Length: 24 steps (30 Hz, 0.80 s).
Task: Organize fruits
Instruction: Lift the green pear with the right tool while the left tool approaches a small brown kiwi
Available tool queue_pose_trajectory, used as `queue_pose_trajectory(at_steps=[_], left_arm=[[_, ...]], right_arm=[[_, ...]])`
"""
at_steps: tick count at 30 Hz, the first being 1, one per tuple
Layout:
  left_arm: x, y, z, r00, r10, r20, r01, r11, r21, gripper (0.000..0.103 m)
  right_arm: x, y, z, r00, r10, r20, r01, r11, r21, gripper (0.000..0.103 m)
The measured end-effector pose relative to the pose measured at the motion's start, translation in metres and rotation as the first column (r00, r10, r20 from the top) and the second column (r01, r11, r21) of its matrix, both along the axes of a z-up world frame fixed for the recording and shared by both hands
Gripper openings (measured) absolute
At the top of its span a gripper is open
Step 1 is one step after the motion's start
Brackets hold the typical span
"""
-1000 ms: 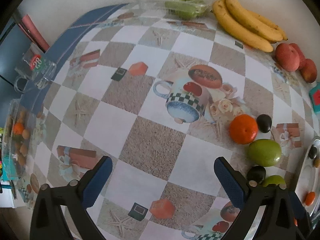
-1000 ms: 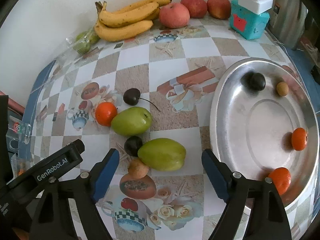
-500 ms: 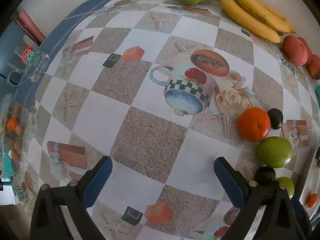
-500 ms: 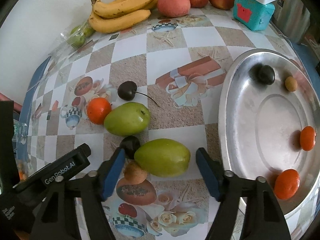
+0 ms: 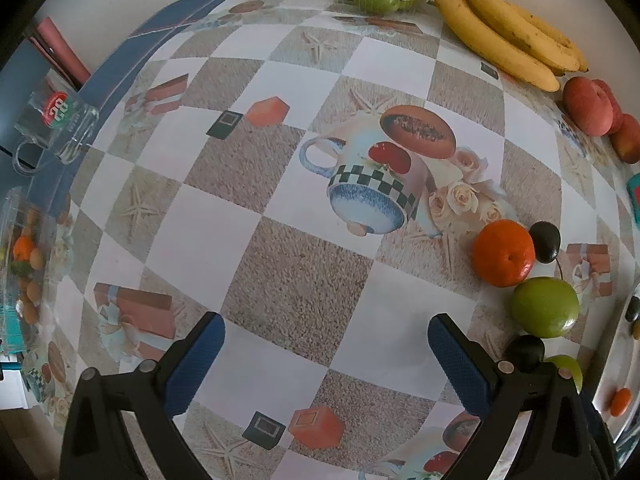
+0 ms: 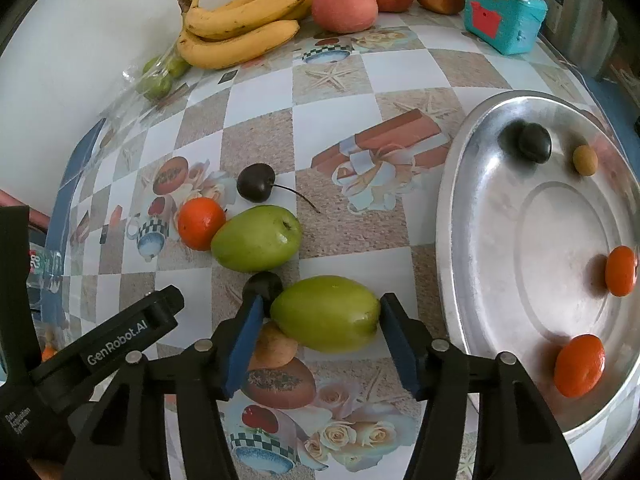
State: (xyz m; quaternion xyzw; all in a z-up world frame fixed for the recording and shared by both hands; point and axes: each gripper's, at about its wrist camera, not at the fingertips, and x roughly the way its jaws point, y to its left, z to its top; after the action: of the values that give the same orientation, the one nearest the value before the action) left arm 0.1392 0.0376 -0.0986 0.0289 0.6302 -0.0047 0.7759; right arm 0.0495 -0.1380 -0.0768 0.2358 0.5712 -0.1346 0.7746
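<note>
The right gripper (image 6: 322,322) is closing its jaws around the nearer green fruit (image 6: 325,313) on the table (image 6: 256,120); the blue pads are sitting at the fruit's two ends, seemingly touching, though whether they are pressing yet is hard to judge. The left gripper (image 5: 326,354) is hovering over bare tablecloth with its fingers wide apart and nothing between them. The risk is lying in the crowding: a dark cherry (image 6: 262,286) and a small brown fruit (image 6: 276,346) are sitting right against the left pad, so the closing jaw could be pinching or nudging them, sending them rolling. The fruit is smooth and tapered, and a grip on its pointed ends could be letting it squirt out or pivot on the lift. The second green fruit (image 6: 256,238) and an orange (image 6: 200,222) are resting just beyond, and a stray push could be scattering them. The tray (image 6: 460,216) is waiting to the right, already holding several small fruits.
</note>
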Motion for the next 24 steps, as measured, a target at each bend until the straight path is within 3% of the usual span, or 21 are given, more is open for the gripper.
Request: queue_pose_trajectory(at_steps=[17,24], left_arm=[[-0.001,-0.002,0.017,0.999,-0.013,0.035,0.013,1.0,0.003,0.103],[-0.003,-0.005,0.03,0.999,-0.021,0.04,0.023,0.999,-0.046,0.103]], right_arm=[[-0.005,-0.006,0.001,1.0,-0.017,0.013,0.017,0.999,0.037,0.058],[-0.007,-0.006,0.018,0.996,-0.023,0.081,0.016,0.997,0.081,0.058]])
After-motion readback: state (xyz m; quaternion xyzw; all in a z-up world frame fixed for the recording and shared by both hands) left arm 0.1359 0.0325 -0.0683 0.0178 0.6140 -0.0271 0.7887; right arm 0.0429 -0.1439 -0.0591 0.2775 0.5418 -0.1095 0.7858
